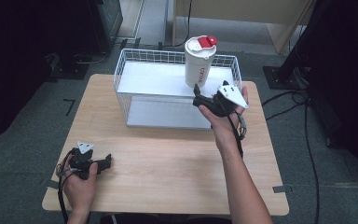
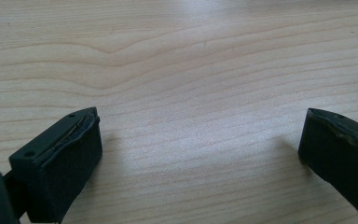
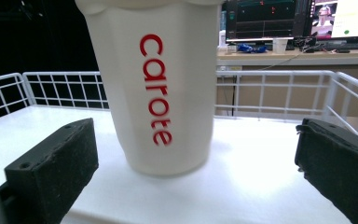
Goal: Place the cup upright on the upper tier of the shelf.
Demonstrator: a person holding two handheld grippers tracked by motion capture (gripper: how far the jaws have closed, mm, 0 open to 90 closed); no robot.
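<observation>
Your right hand-held gripper (image 3: 196, 163) gapes just before the cup (image 3: 156, 84) in the basket (image 1: 121, 70); your left hand-held gripper (image 2: 200, 154) rests released on the bench (image 2: 191, 56)

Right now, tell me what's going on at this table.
A person holds a tool in each hand at a wooden table. The right tool is open and reaching at a white cup with a red-capped lid, which stands upright in a wire basket; its jaws sit either side of the cup's base without touching it. The left tool is open, low over bare wood.
</observation>
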